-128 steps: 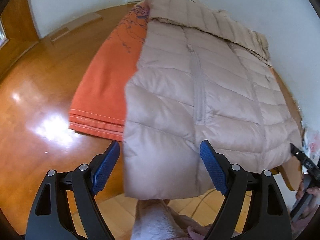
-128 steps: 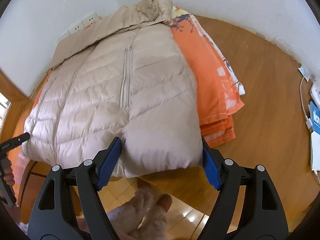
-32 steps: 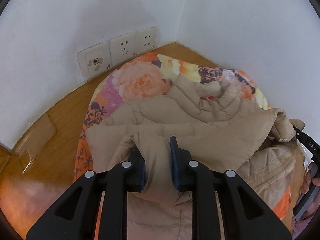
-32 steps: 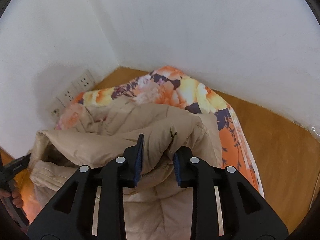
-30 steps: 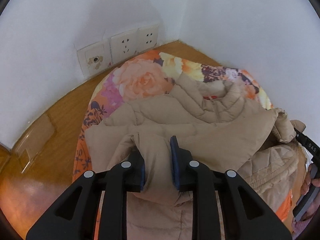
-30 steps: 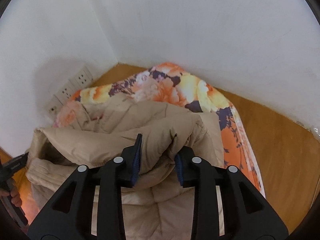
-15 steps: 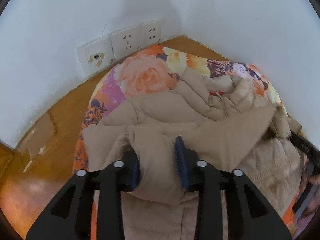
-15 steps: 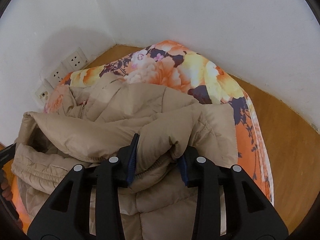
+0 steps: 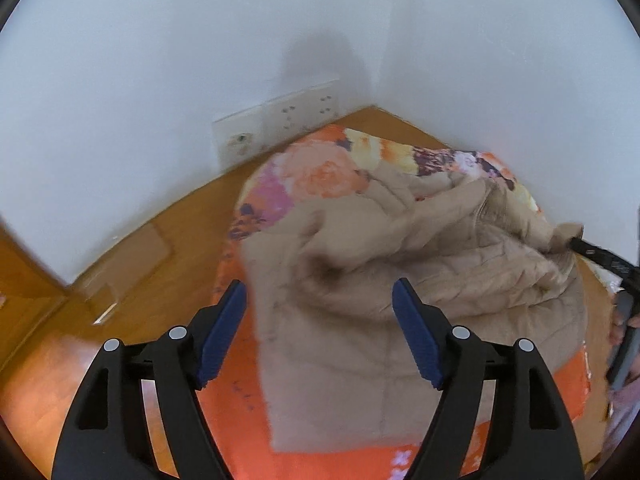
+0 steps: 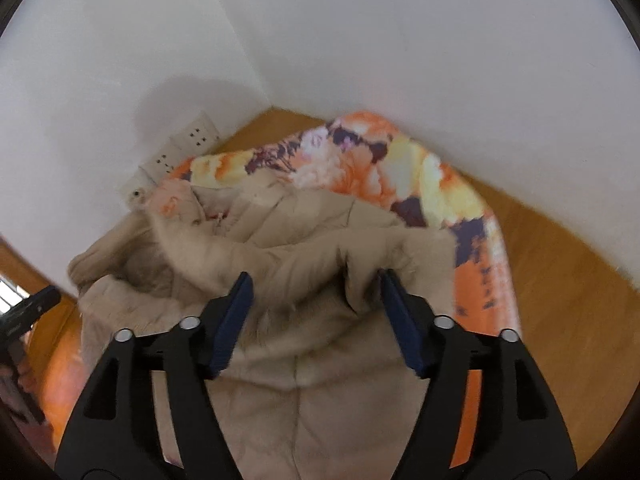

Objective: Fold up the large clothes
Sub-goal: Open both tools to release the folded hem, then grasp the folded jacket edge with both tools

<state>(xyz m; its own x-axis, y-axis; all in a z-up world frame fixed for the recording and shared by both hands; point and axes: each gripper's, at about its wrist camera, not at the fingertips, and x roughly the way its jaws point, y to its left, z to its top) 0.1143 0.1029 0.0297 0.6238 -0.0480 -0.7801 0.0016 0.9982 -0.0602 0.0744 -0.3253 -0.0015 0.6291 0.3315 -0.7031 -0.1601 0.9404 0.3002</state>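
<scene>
A beige quilted down jacket (image 9: 420, 264) lies folded over on itself on an orange flowered cloth (image 9: 328, 168) in the corner of a wooden floor. My left gripper (image 9: 320, 320) hovers above the jacket's folded hem; its jaws are opening and the blue pads (image 9: 224, 332) stand clear of the fabric. In the right wrist view the same jacket (image 10: 304, 256) lies bunched on the flowered cloth (image 10: 432, 184). My right gripper (image 10: 316, 316) is opening too, its pads on either side of the puffed fold without pressing it.
White walls meet in a corner just behind the pile, with wall sockets (image 9: 280, 128) low on the left wall. Bare wooden floor (image 10: 568, 280) runs to the right, and more wooden floor (image 9: 132, 264) to the left. The other gripper's black tip (image 9: 600, 260) shows at the right edge.
Both grippers have let go of the jacket's hem: their jaws went from pinching the fabric to standing wide. Both have drawn back and up a little, and the fold has settled on the jacket.
</scene>
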